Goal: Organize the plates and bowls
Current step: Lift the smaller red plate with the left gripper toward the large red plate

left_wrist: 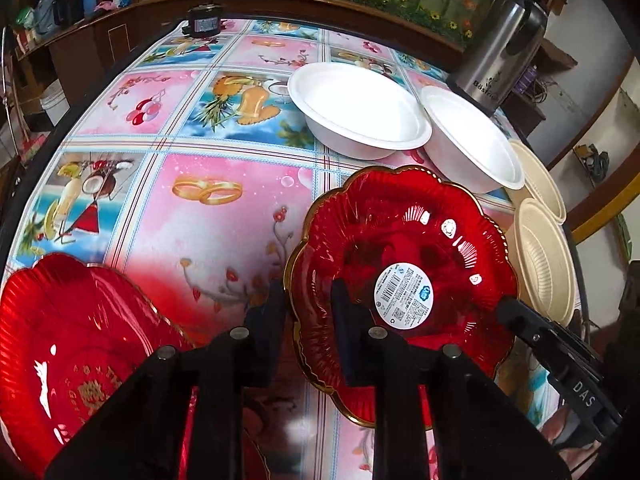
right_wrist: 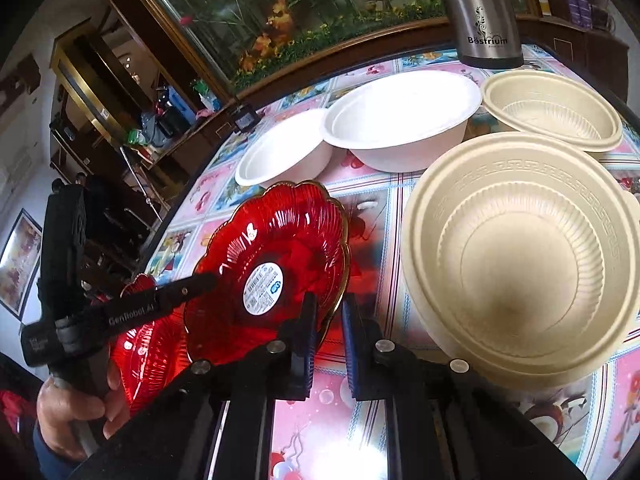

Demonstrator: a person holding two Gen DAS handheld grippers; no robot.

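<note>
A red scalloped plate [left_wrist: 404,240] with a gold rim and a round white label is held tilted above the table. My left gripper [left_wrist: 308,304] is shut on its left rim. My right gripper [right_wrist: 329,316] is shut on its right rim, and the plate shows in the right wrist view [right_wrist: 280,248] too. A second red plate [left_wrist: 76,340] lies on the table at the lower left. Two white bowls [left_wrist: 360,108] [left_wrist: 472,140] stand at the back. Two cream ribbed bowls [right_wrist: 520,256] [right_wrist: 552,108] stand at the right.
A steel thermos [left_wrist: 500,44] stands at the table's far right corner. A small black device [left_wrist: 202,22] sits at the far edge. The table [left_wrist: 224,240] has a pink and blue patterned cloth. A wooden cabinet with an aquarium runs behind it.
</note>
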